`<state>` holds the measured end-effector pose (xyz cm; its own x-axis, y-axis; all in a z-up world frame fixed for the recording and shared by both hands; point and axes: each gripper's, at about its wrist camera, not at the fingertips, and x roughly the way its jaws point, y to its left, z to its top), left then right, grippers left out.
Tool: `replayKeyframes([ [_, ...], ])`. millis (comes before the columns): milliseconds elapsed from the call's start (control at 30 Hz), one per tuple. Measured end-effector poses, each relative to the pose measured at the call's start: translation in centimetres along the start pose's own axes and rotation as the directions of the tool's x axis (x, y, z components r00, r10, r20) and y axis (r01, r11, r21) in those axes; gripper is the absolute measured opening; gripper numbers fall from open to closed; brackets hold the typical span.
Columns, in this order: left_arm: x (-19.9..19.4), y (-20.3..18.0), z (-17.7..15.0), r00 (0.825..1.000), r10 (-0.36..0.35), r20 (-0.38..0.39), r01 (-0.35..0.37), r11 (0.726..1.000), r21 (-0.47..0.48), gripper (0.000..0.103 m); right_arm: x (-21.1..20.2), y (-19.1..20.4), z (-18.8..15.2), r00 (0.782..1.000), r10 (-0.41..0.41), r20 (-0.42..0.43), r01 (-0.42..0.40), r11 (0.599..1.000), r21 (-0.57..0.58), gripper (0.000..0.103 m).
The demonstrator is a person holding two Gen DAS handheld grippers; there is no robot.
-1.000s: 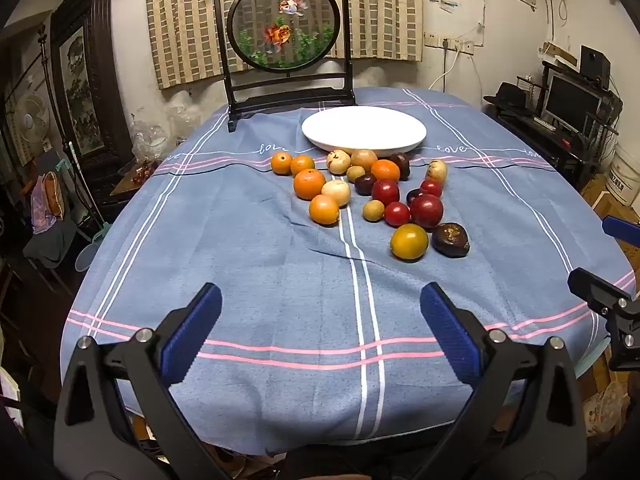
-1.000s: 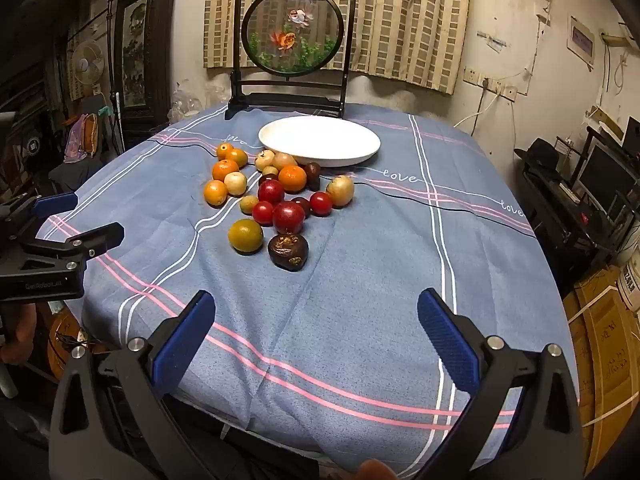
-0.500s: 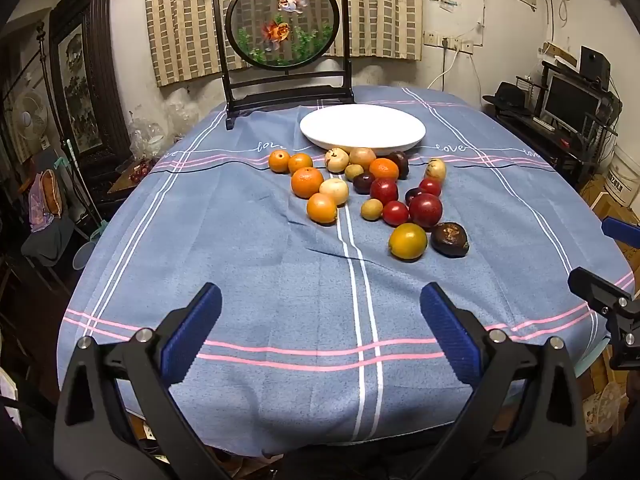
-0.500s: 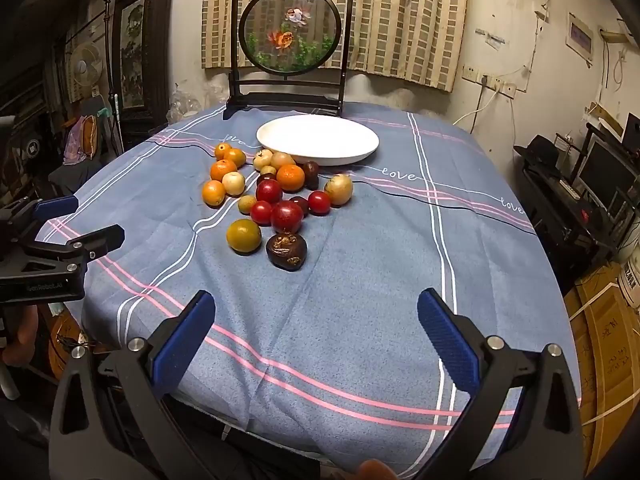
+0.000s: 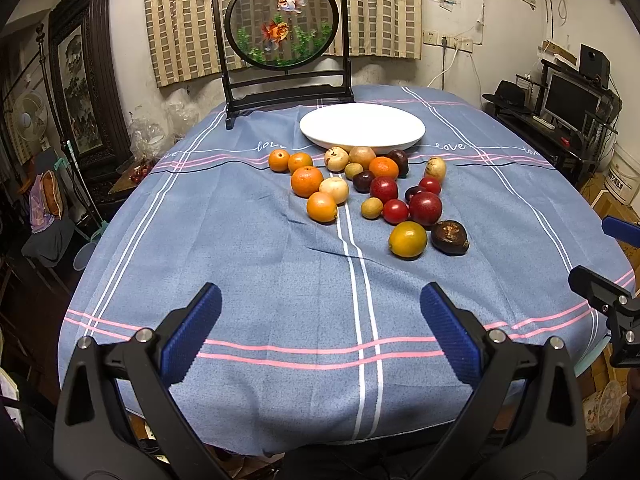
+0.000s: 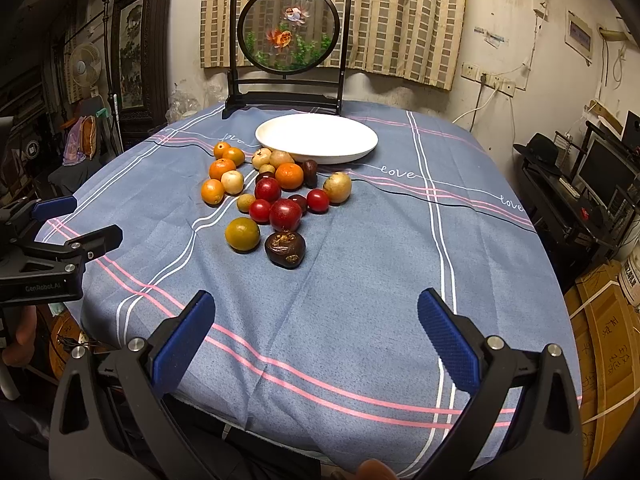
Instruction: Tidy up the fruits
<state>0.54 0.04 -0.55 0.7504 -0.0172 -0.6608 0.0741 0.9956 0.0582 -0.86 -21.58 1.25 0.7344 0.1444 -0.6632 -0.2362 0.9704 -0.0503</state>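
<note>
Several small fruits lie in a loose cluster on the blue tablecloth: oranges (image 5: 307, 181), red ones (image 5: 425, 208), pale ones, a yellow-orange one (image 5: 407, 239) (image 6: 242, 234) and a dark wrinkled one (image 5: 450, 237) (image 6: 285, 249) nearest me. An empty white plate (image 5: 362, 126) (image 6: 316, 138) sits just behind them. My left gripper (image 5: 320, 328) is open and empty above the table's near edge. My right gripper (image 6: 316, 332) is open and empty, also near the front edge, right of the left one.
A round framed goldfish screen (image 5: 285, 28) stands at the table's far side behind the plate. The table (image 5: 240, 280) has a blue cloth with pink and white stripes. Furniture and clutter surround it; a desk with a monitor (image 5: 572, 100) is at right.
Both views have shifted very slightly; the fruits and plate have not moved. Both grippers stay open and empty.
</note>
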Motion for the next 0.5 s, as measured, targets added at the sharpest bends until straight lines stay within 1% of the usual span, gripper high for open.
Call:
replayKeyframes([
  [500, -0.13, -0.08, -0.05, 1.000, 0.002, 0.001, -0.002, 1.000, 0.001, 0.101, 0.08, 0.03, -0.02, 1.000, 0.001, 0.000, -0.001, 1.000, -0.001, 0.102],
])
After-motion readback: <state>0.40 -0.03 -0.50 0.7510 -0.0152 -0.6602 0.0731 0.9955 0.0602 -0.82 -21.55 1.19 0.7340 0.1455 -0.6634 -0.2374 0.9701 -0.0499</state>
